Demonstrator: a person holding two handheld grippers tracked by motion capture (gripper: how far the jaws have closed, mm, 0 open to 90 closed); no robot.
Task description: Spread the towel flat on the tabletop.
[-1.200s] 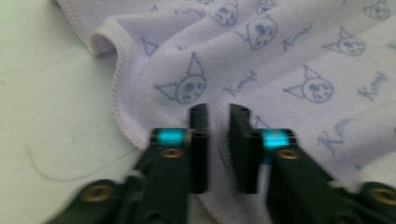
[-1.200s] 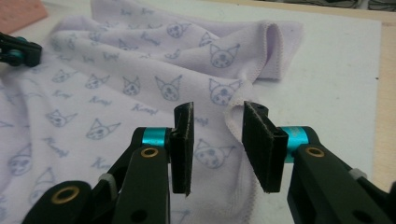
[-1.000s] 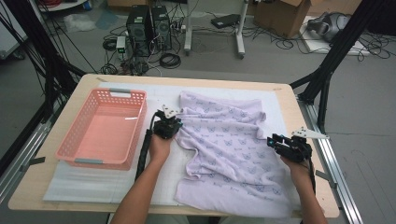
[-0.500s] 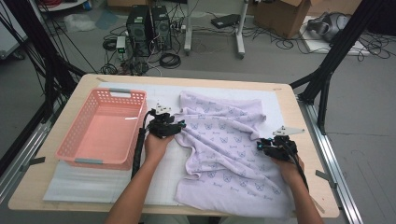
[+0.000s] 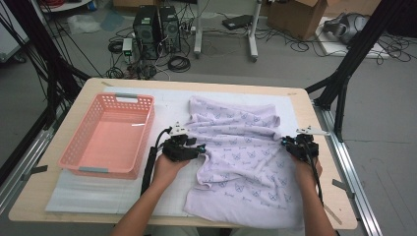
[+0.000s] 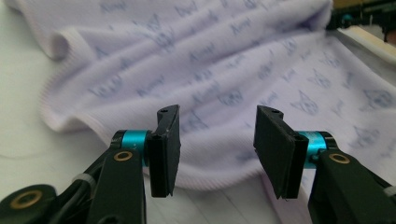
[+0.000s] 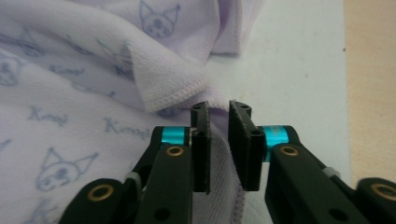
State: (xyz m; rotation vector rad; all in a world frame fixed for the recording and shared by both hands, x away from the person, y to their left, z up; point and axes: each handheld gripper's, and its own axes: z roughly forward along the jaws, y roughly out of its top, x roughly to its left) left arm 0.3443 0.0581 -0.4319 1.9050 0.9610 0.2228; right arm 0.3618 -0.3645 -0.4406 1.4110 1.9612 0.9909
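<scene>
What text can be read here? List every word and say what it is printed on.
"Kuromi"-like script, repeated between cat-like faces on the lilac garment: only "K" and a few letters are clear in the right gripper view, so the reading is uncertain.
Same print on the garment in the left gripper view and high view: too blurred or small to read.

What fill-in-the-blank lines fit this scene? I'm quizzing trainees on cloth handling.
1. The basket left of the garment is ____ in colour.
2. The lilac garment lies on a ____ mat.
3. The left gripper has its jaws ____.
4. The basket holds ____.

Missing words: pink; white; open; nothing
</scene>
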